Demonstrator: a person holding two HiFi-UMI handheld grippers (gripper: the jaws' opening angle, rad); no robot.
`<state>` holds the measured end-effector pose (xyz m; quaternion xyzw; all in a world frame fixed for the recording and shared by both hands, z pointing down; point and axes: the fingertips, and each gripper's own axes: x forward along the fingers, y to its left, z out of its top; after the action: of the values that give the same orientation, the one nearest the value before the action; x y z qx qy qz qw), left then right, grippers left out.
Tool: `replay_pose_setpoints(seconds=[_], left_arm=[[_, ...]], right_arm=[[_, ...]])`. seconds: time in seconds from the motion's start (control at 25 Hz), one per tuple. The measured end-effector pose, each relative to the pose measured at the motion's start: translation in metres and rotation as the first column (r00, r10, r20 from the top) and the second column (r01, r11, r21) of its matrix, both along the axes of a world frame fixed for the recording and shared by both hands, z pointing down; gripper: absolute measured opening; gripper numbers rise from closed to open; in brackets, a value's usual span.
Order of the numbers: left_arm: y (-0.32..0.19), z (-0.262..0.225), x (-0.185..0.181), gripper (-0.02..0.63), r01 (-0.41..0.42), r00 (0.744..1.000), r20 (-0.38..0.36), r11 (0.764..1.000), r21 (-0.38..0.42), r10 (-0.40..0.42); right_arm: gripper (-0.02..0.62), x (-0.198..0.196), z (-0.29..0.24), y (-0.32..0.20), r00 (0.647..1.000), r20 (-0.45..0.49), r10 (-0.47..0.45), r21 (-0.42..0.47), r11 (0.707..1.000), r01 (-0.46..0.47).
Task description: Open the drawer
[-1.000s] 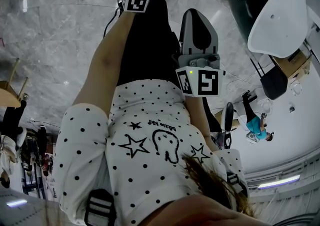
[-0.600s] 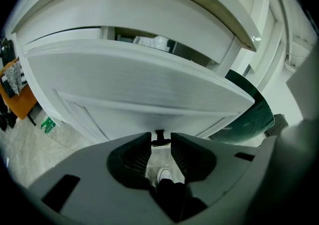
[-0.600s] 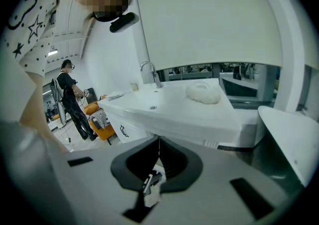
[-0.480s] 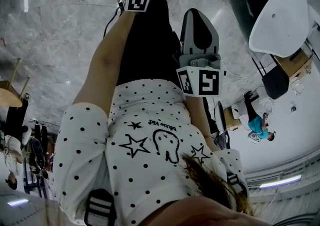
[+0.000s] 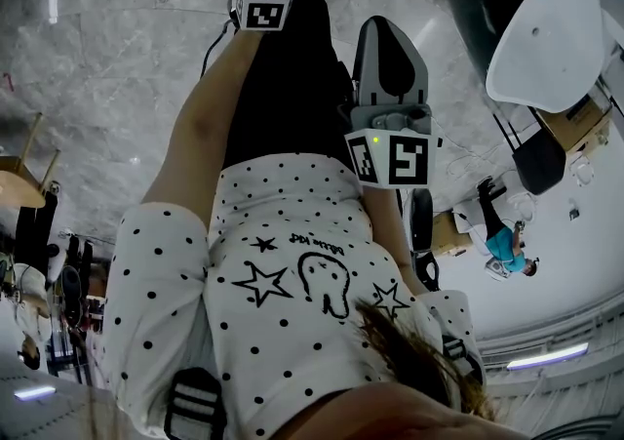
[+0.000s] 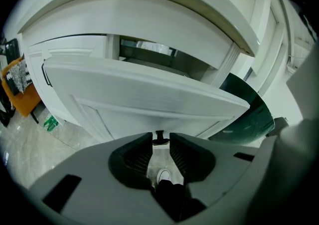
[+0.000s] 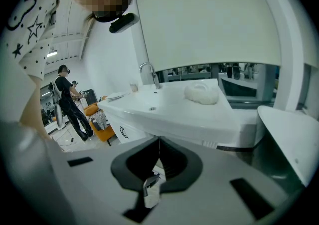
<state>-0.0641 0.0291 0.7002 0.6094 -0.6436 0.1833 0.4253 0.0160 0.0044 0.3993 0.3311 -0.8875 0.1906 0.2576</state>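
Observation:
In the left gripper view a white drawer front [image 6: 149,94] stands out from the white cabinet [image 6: 89,52], with a dark gap behind its top edge. Its small black knob [image 6: 159,137] sits between the tips of my left gripper [image 6: 160,138]. The jaws have just been closing and the knob fills the narrow gap between them. In the head view only that gripper's marker cube [image 5: 265,1] shows, at the end of the outstretched arm. My right gripper [image 7: 158,140] is held apart and shut with nothing between its jaws. Its body [image 5: 388,67] points away from the drawer.
In the right gripper view, a white sink counter [image 7: 164,114] carries a tap [image 7: 148,72] and a white bundle [image 7: 202,92]. A person [image 7: 70,104] stands far off by an orange seat [image 7: 102,130]. A dark green curved panel [image 6: 251,116] lies right of the drawer. A white chair [image 5: 546,38] is nearby.
The left gripper's marker cube has shifted very slightly. Both arms otherwise hold still; only people and things in the background have moved.

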Motion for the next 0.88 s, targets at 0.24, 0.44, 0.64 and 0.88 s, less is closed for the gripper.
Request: replay_pose_setpoints(seconds=[0.24,0.44,0.64,0.88], left_arm=[[0.004,-0.008,0.004,0.017,0.012,1.000,0.006,1.000,0.004,-0.012],[0.005,-0.014,0.003,0.005,0.002,1.000,0.019,1.000,0.010,-0.002],[0.007,-0.022,0.001,0.005,0.003,1.000,0.025,1.000,0.019,-0.004],[0.012,-0.030,-0.003,0.005,0.024,0.999,0.029,0.999,0.022,-0.025]], right_arm=[[0.014,0.003,-0.001,-0.001,1.000,0.002,-0.001,-0.003,1.000,0.001],[0.014,0.003,-0.003,-0.001,1.000,0.008,-0.006,-0.002,1.000,0.006],[0.014,0.001,-0.006,0.002,1.000,0.013,-0.014,-0.002,1.000,0.014],[0.014,0.000,-0.011,0.004,0.999,0.025,-0.027,0.002,1.000,0.027]])
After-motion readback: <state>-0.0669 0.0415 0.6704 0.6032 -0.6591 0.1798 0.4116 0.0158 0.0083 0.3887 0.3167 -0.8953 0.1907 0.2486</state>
